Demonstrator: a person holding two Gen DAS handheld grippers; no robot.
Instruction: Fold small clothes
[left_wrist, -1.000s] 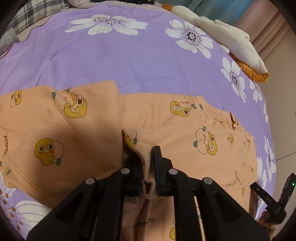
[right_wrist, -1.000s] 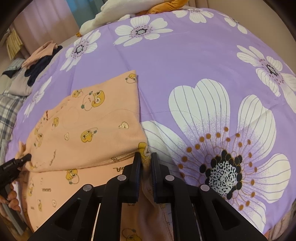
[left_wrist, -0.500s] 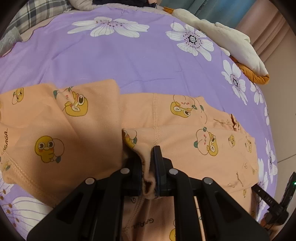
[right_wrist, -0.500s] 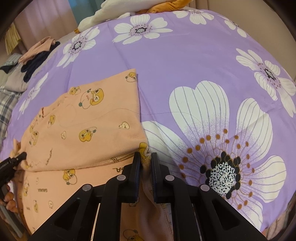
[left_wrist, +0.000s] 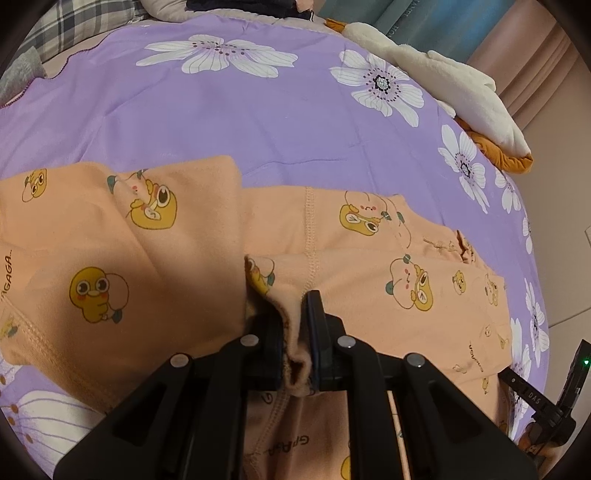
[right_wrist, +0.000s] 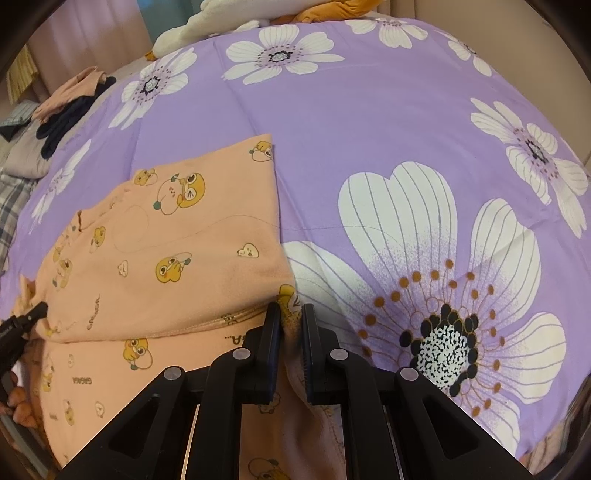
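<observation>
A purple flowered bedspread (left_wrist: 258, 122), with a cream plush toy (left_wrist: 443, 81) at its edge.

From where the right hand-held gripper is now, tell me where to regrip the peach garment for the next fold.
Probably take the peach garment at its far corner, coming from the open purple bedspread on the right. That edge lies flat and straight with bare bedspread beside it, so one finger can slide under. The right hand-held gripper and left hand-held gripper are each shut on near-edge fabric.

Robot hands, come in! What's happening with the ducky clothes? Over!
Left gripper shut on ducky clothes. Right gripper shut on its edge too. Clothes partly folded on purple bedspread. Nothing in the way. Over.
</observation>
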